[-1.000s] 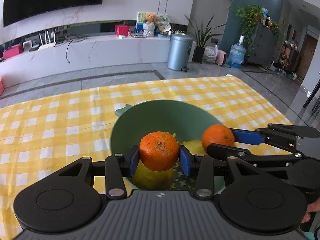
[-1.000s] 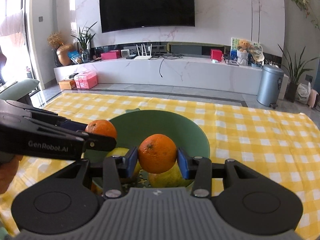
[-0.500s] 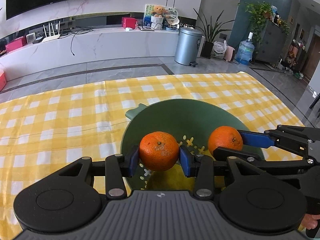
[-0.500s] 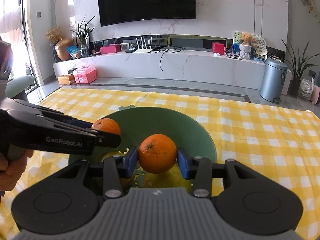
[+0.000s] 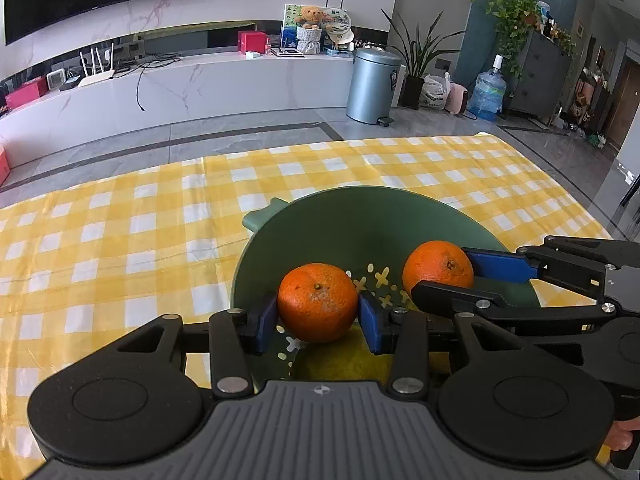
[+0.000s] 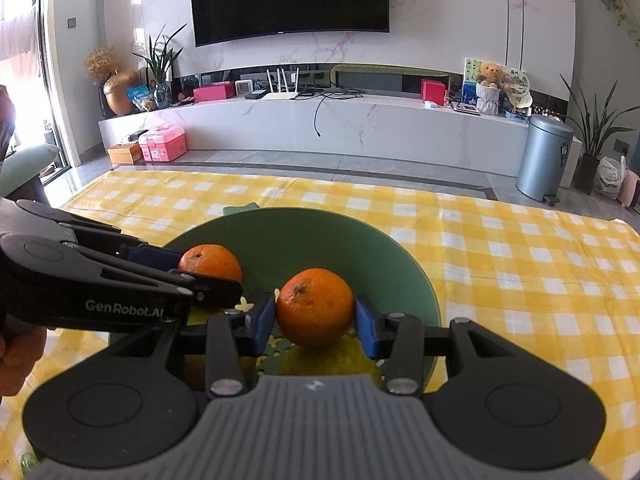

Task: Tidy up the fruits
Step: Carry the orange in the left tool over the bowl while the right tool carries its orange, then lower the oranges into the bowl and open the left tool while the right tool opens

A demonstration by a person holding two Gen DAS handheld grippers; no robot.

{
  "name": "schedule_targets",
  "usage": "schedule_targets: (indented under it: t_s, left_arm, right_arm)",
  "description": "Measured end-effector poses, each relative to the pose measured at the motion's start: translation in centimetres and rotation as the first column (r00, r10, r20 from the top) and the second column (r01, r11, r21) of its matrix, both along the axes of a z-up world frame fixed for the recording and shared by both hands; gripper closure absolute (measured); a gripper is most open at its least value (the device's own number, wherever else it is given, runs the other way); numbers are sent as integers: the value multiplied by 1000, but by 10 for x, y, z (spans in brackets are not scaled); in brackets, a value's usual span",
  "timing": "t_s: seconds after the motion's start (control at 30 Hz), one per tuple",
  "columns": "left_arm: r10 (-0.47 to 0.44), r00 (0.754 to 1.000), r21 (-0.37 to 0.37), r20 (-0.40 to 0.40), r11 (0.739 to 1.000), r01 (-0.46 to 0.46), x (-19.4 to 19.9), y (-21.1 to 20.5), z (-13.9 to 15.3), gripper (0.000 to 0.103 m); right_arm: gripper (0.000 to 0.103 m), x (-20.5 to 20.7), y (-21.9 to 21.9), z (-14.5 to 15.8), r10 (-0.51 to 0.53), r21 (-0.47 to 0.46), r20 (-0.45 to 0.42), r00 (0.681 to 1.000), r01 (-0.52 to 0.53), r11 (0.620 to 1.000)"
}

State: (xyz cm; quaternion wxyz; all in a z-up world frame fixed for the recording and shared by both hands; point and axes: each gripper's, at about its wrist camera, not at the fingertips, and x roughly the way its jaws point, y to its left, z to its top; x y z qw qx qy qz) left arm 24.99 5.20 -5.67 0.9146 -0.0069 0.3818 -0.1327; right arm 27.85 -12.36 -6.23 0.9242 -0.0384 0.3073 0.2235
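Two oranges, each pinched between blue fingers, above the green bowl (image 5: 320, 240): left orange (image 5: 317, 302) in left gripper (image 5: 318, 322), right orange (image 6: 315, 307) in right gripper (image 6: 315, 326). Both inside bowl's rim, over its perforated floor and yellow fruit (image 5: 344, 360); straight down from here. Bowl on checked counter (image 5: 120, 220).

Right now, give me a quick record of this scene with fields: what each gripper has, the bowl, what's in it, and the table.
left gripper: shut on an orange, held over the bowl
right gripper: shut on a second orange, also over the bowl
bowl: green, perforated bottom, small handle on its far left rim
bowl contents: yellow fruit low in the bowl under the oranges; kind unclear
table cover: yellow and white checked cloth
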Motion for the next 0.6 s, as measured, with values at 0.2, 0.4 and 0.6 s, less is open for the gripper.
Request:
schedule_targets:
  t_s: [0.2,0.4,0.6]
  left_arm:
    - [5,1000,-6,0,1000,-5,-4,3,2,49]
    - [15,1000,-3,6,1000,-15,-8,7,8,45]
    - [19,999,-81,35,997,-16,-14,19,19,32]
  right_arm:
    - [63,-2,-3,-1,4,10,2,1000,-4,1000]
    - [63,0,-3,2,-2,6,-21,1000,2,1000]
    - [63,6,8,7,8,-46,-52,999,-11,999]
